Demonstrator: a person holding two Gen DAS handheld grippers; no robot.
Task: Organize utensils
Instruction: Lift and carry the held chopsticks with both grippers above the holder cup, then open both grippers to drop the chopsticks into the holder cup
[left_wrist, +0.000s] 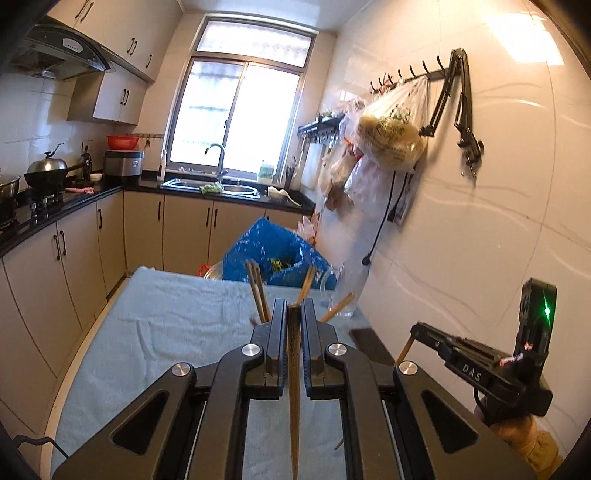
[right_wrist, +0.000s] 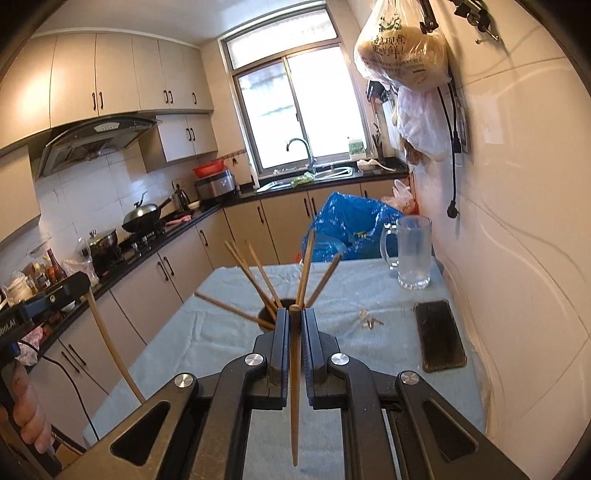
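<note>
wooden chopstick (left_wrist: 293, 369) pinched in our left gripper (left_wrist: 294, 306); our right gripper (right_wrist: 294, 314) clamps another chopstick (right_wrist: 294, 387) (holder (right_wrist: 266, 314) at twelve o'clock).

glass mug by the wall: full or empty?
Empty: the glass mug stands upright on the blue cloth, see-through to its base, no liquid line.

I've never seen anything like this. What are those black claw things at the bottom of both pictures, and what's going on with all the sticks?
No robot here: a person holds two hand-held grippers, each with a camera looking along its fingers. One picture comes from the left gripper, the other from the right gripper. Each is clamped shut on one chopstick. Ahead, more chopsticks fan out of a dark holder on a table covered with a light blue cloth. Also there: a glass mug, a black phone and some small scraps.
</note>
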